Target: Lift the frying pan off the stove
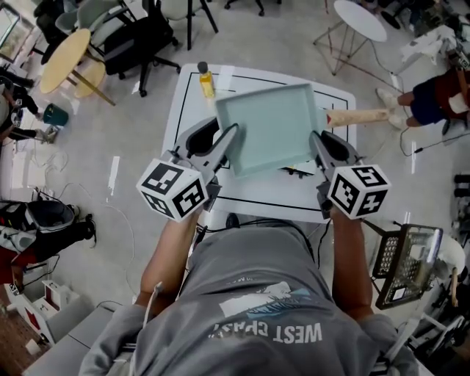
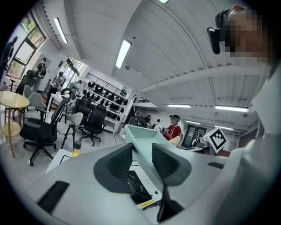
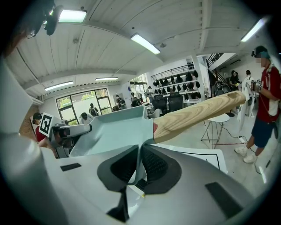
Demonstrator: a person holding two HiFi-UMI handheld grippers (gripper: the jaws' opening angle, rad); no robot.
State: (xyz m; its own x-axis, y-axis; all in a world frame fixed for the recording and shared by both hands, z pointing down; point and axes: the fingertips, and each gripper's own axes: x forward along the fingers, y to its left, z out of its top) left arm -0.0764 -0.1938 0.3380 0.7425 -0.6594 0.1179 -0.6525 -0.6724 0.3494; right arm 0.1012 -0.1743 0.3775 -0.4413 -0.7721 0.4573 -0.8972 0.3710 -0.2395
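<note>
A pale green square frying pan (image 1: 272, 125) with a wooden handle (image 1: 360, 116) hangs tilted above the white table (image 1: 189, 99), held between both grippers. My left gripper (image 1: 233, 139) is shut on the pan's left rim; in the left gripper view the pan wall (image 2: 147, 138) runs between the pads of that gripper (image 2: 141, 160). My right gripper (image 1: 316, 143) is shut on the right rim beside the handle; the right gripper view shows the thin rim (image 3: 114, 129) pinched in that gripper (image 3: 139, 165), with the handle (image 3: 197, 114) pointing away to the right. A black stove (image 2: 140, 186) lies below, mostly hidden.
A yellow oil bottle (image 1: 206, 79) stands at the table's far left. Around the table are a black office chair (image 1: 139, 37), a round yellow table (image 1: 64, 59), a round white table (image 1: 360, 18), a wire basket (image 1: 407, 264) and a person (image 1: 433, 95) at the right.
</note>
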